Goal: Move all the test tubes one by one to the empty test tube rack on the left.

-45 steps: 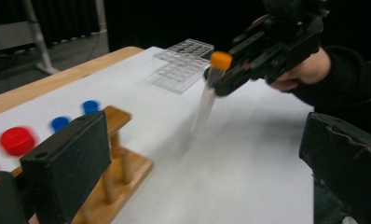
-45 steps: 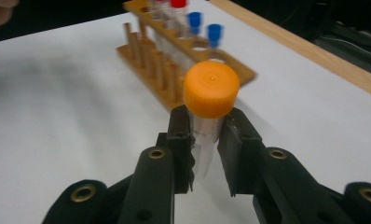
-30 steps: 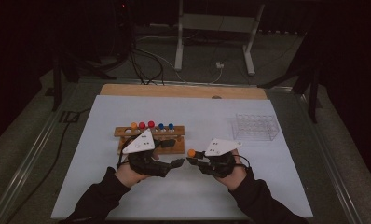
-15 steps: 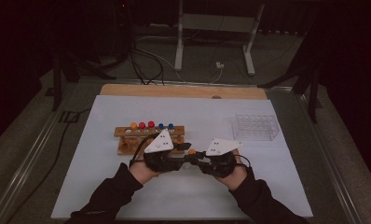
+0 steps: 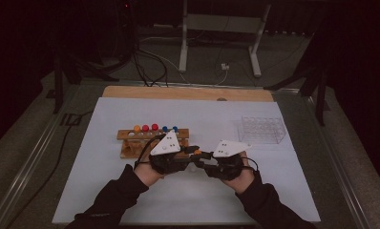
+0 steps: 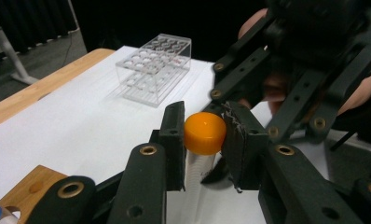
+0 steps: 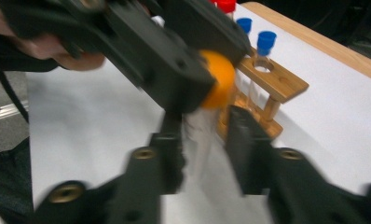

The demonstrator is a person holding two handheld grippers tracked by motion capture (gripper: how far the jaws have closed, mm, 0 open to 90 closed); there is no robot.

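Left gripper (image 6: 203, 140) is pinching the orange cap (image 6: 204, 133) of the test tube (image 6: 198, 169); its pads sit on opposite sides of the cap. Right gripper (image 7: 203, 140) is spread around the clear tube body, just below the cap, and I can't tell if the pads touch the glass yet because that view is blurred.

In the high view the tube hangs over the desk (image 5: 107, 200) in the gap between your two hands, at about 4 o'clock from the wooden rack (image 5: 152, 143) and just beside it. The clear rack (image 5: 262, 130) is well apart, toward 2 o'clock.

This looks like a hand-over, so:
- Close the right gripper on the body first and confirm the pinch before you release the cap.
- Grip below the cap, not on it; the left pads own that spot.
- Hold both hands still during the swap, since the blur suggests the right one is moving.
- Open the left gripper straight outward, with no twisting, or the cap may unscrew.

Orientation: the tube's long axis is near vertical, cap up and closed end down toward the desk, maybe with a slight tilt. Keep it that way for the drop into a rack hole.
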